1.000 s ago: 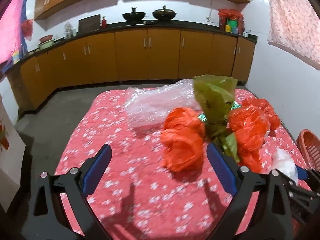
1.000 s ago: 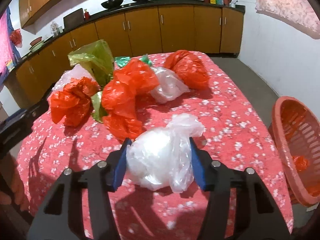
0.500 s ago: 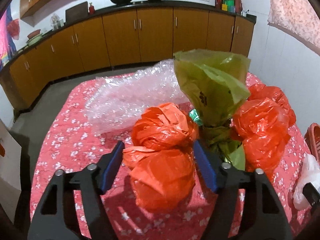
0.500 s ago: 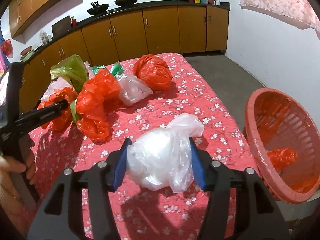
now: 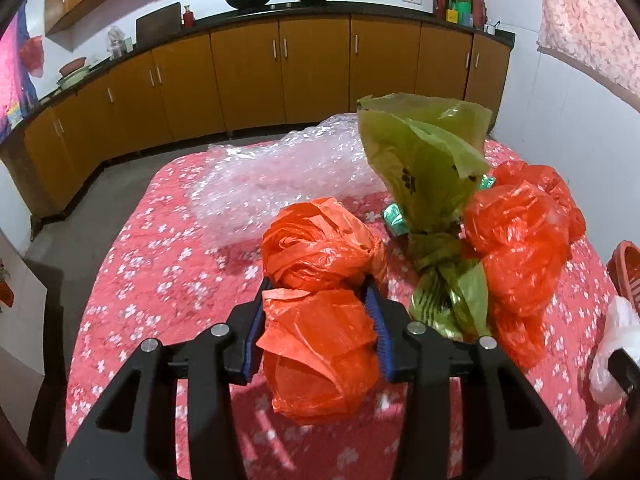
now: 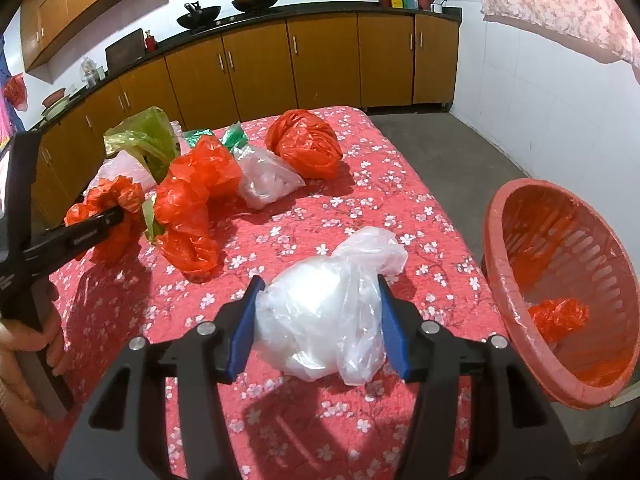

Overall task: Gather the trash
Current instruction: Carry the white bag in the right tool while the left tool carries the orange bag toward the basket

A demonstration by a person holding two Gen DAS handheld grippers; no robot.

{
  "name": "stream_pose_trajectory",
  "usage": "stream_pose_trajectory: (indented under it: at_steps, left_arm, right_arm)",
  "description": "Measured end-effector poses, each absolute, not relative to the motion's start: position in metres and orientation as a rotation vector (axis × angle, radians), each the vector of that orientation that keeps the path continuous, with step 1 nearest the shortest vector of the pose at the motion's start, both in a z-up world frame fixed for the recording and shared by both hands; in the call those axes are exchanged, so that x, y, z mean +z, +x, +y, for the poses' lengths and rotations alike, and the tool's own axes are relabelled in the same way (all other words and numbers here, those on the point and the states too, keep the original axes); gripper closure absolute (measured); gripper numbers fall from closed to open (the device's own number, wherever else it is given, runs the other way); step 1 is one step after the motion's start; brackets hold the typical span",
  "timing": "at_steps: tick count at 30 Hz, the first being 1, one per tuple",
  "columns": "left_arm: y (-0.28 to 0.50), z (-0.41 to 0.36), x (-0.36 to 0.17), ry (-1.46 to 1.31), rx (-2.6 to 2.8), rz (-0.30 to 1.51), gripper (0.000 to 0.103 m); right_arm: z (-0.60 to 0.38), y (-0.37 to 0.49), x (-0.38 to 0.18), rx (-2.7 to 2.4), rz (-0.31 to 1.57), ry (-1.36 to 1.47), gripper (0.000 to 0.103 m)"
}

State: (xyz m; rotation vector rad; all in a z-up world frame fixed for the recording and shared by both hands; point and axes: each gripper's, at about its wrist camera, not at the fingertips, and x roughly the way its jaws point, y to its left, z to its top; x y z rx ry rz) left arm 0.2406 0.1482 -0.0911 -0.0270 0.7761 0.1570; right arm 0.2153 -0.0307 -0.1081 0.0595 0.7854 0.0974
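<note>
orange bag [image 5: 320, 344] just clenched by the closing left gripper [image 5: 316, 336]; right gripper [image 6: 320, 328] grasps the white bag [image 6: 324, 320]; next, likely the basket [image 6: 532, 344] at frame right.

Bags [image 6: 188, 200] lie on the table [image 6: 400, 208]; basket [image 6: 560, 280] stands right.

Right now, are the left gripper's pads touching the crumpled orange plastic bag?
Touching. The left wrist view shows both blue pads pressed into the crumpled orange plastic bag.

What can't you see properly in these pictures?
- Right wrist view: the bottom of the red basket is cut off by the picture's edge.
- Left wrist view: the white bag is half hidden by the right gripper and the edge.
- Both views: what is inside the tied bags, their plastic hides it.
</note>
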Motion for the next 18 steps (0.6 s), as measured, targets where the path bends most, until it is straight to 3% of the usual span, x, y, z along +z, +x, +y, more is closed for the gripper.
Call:
stream_pose_trajectory:
  at_steps: [18]
  left_arm:
    - [0.176,0.150,-0.060,-0.015,0.176,0.704,0.058]
  right_arm:
    - [-0.028,0.177,-0.081,0.114,0.736,0.035,0.049]
